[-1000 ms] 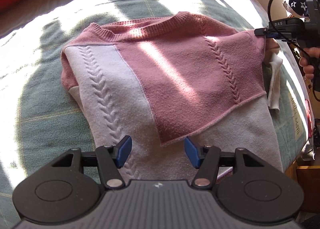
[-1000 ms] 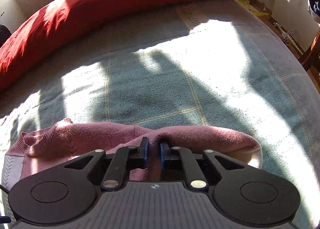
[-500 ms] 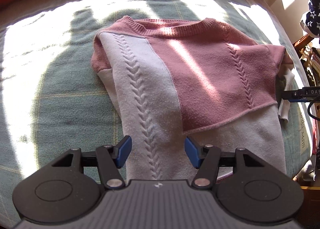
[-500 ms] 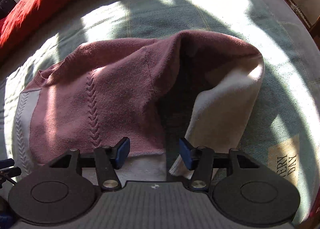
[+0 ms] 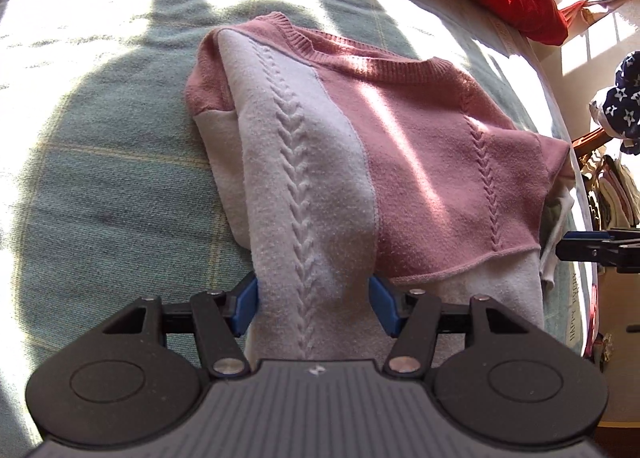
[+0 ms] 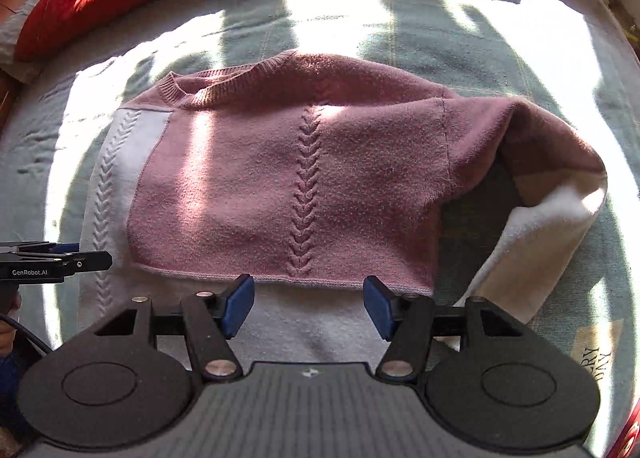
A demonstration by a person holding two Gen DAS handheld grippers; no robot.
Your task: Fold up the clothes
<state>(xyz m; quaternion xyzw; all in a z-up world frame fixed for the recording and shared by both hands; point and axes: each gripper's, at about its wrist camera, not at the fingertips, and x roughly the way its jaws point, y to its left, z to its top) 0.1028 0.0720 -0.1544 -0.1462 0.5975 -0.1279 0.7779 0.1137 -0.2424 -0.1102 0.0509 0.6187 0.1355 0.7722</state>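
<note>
Right wrist view: the bed (image 6: 500, 37) fills the frame, its green blanket striped with sun, and the sweater (image 6: 280, 177) lies flat across it, collar at 12 o'clock, hem toward me at 6. Its long axis runs 12 to 6 from where I stand, straight out ahead of both tools. The left side looks tucked in already, a white panel with a braid at 9 o'clock. The right side is not flat: the sleeve (image 6: 552, 209) arches out at 3 o'clock, pink on top, white lining showing, its cuff end dropping toward 5 o'clock, just beside my right finger.

My right gripper (image 6: 308, 304) hovers over the hem with its jaws spread, holding nothing. My left gripper (image 5: 314, 304) is also spread, straddling the white braided strip near the hem without pinching it.

I judge the right gripper nearer the loose sleeve, so that side falls to it; the fold would carry from 3 toward 9.
</note>
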